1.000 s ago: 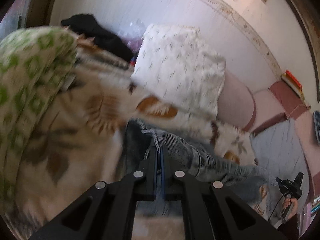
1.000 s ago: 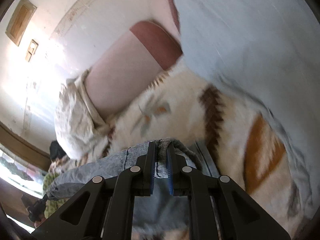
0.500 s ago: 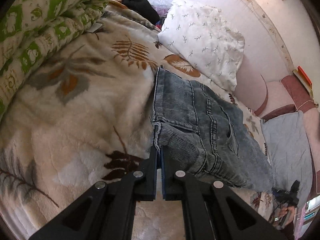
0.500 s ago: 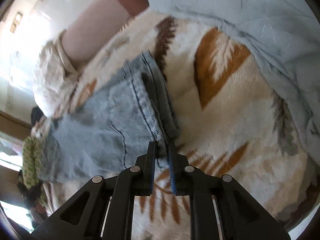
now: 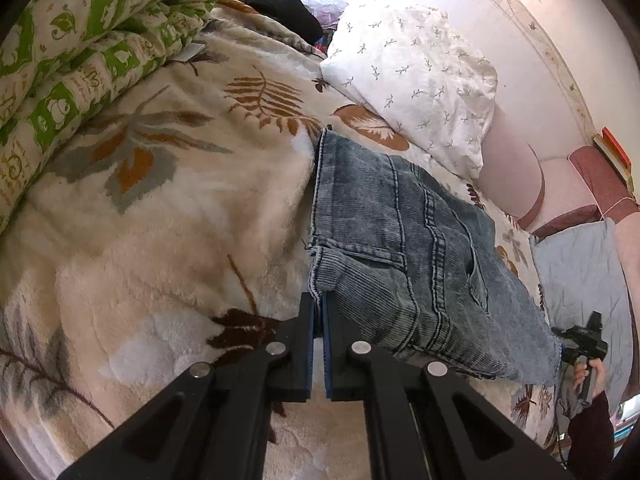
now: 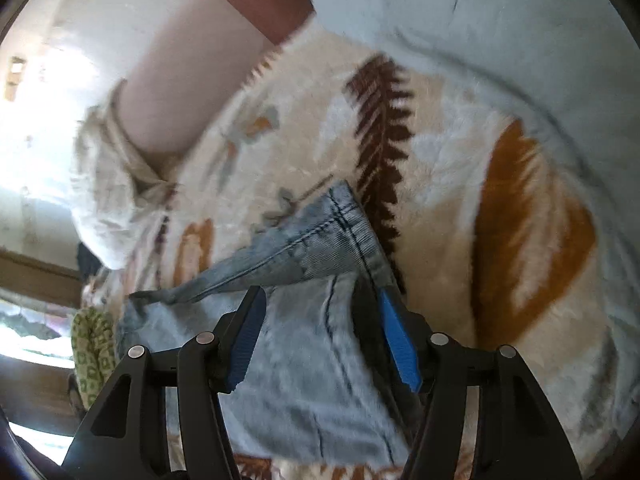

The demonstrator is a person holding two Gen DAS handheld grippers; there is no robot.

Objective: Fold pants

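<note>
Grey-blue corduroy jeans (image 5: 404,248) lie folded on a cream fleece blanket with leaf prints (image 5: 160,240). My left gripper (image 5: 319,304) is shut on the near corner of the jeans at the hem. In the right wrist view my right gripper (image 6: 320,312) is open, its blue pads wide apart over the pale denim (image 6: 304,380), holding nothing. The right gripper also shows far off in the left wrist view (image 5: 580,340), at the other end of the jeans.
A green and white quilt (image 5: 80,28) is bunched at the left. A white sprigged pillow (image 5: 420,76) and a pink bolster (image 5: 508,184) lie at the bed's head. A pale blue sheet (image 5: 580,264) covers the right side. Dark clothes (image 5: 272,0) lie behind.
Both grippers lowered the folded jeans from the air onto the blanket. My right gripper then opened and let go of its corner. My left gripper stays shut on its corner.
</note>
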